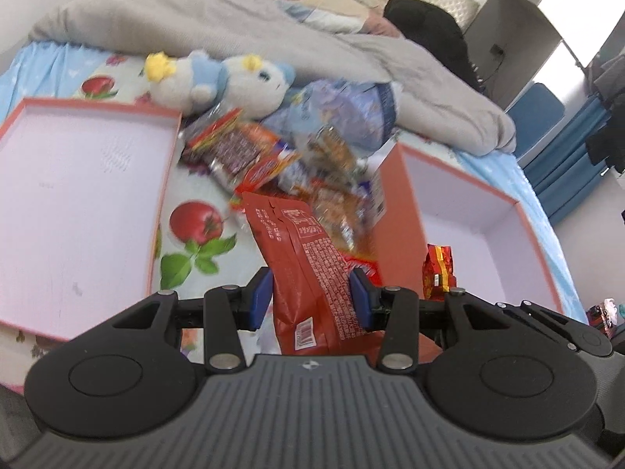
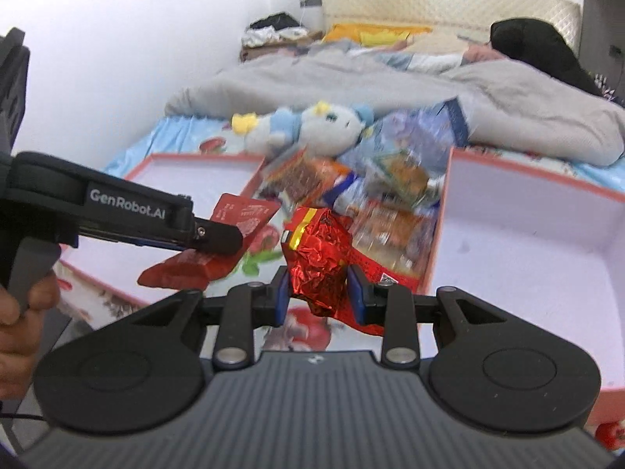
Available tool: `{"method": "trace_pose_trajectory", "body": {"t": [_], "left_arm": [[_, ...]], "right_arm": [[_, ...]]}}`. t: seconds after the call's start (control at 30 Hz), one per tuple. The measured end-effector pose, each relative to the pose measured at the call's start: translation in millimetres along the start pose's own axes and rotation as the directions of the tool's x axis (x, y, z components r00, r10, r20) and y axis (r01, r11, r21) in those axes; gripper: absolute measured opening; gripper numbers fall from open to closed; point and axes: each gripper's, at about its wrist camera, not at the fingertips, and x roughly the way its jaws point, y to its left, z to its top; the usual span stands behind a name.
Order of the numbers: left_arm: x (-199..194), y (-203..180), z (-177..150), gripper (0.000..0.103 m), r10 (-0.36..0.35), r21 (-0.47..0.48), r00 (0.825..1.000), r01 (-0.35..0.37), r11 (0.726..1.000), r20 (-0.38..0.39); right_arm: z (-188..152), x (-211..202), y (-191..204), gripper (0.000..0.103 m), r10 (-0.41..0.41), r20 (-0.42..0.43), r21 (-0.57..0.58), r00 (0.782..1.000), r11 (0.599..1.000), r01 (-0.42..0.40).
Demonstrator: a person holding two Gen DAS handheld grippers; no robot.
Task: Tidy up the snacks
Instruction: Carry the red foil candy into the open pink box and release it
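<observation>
Pink-rimmed cardboard trays, the left tray (image 1: 78, 195) and the right tray (image 2: 527, 254), lay on the bed (image 1: 187, 211) either side of a loose snack pile (image 1: 297, 164), both nearly bare. Left tongs (image 1: 310, 301) were clamped across a flat red packet (image 1: 308, 273), held clear of the bedding at its lower half. Right tongs (image 2: 317, 291) gripped a crumpled red foil pack (image 2: 316, 258). Both items judged light, soft and slippery; best taken mid-body, since contents may crush under firm pressure
</observation>
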Motion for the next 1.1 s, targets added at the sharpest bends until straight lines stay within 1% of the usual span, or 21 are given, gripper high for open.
{"method": "trace_pose_trajectory", "body": {"t": [0.23,0.4,0.63,0.8,0.9,0.93,0.97,1.1], "left_arm": [[-18,-33,35,0.049,-0.032,0.051,0.998,0.029,0.998,0.045],[-27,-65,62,0.049,-0.060,0.092,0.995,0.053,0.994,0.083],[-25,-118,81,0.049,-0.114,0.146,0.988,0.099,0.984,0.100],[-13,-153,85,0.049,-0.148,0.179,0.985,0.130,0.975,0.086],[1,-170,85,0.049,-0.160,0.192,0.985,0.146,0.970,0.062],[6,-175,85,0.043,-0.162,0.201,0.985,0.148,0.968,0.053],[11,-179,85,0.040,-0.167,0.207,0.985,0.155,0.966,0.039],[40,-198,83,0.040,-0.171,0.233,0.985,0.168,0.958,-0.008]], "right_arm": [[27,-21,-22,0.034,-0.046,0.072,0.030,0.996,0.999,0.044],[47,-36,-44,0.034,-0.087,0.128,0.047,0.988,0.996,0.082],[64,-56,-80,0.034,-0.140,0.178,0.069,0.974,0.989,0.130],[66,-64,-105,0.034,-0.185,0.187,0.081,0.965,0.982,0.172],[63,-65,-121,0.034,-0.211,0.180,0.102,0.961,0.975,0.195],[61,-65,-127,0.034,-0.220,0.176,0.109,0.960,0.973,0.203],[59,-64,-133,0.034,-0.231,0.168,0.120,0.958,0.970,0.213],[48,-56,-157,0.034,-0.262,0.122,0.160,0.957,0.957,0.241]]}}
